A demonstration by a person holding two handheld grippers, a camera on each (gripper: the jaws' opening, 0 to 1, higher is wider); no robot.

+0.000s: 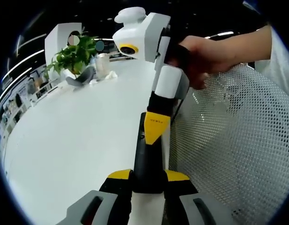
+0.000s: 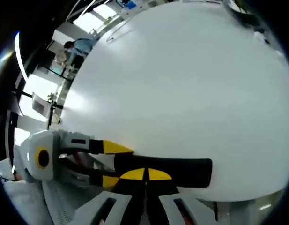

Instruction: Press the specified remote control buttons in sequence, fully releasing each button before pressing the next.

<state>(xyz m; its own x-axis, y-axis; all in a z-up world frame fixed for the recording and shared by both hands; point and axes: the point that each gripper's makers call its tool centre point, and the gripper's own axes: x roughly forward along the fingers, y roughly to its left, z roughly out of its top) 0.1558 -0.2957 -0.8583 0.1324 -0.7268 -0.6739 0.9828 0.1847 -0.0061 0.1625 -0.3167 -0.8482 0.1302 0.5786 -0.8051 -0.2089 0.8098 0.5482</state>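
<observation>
At the counter's (image 1: 78, 140) near edge, we hold the black remote (image 1: 149, 159) clenched in the left gripper (image 1: 148, 187); the right gripper (image 2: 145, 187) clamps its other end, the yellow tips of both jaws shut against it. To press well, we judge 1 gripper must let go and come down squarely on 1 button, then lift fully clear. Beyond the remote the white counter carries a potted plant (image 1: 74, 56) and a cup (image 1: 102, 63); a mesh chair (image 1: 238, 140) sits beside.

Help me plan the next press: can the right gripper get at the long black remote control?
Probably yes: the right gripper, jaws shut, rests its yellow tips on the long black remote control, which the left gripper clamps at one end; nothing lies between.
</observation>
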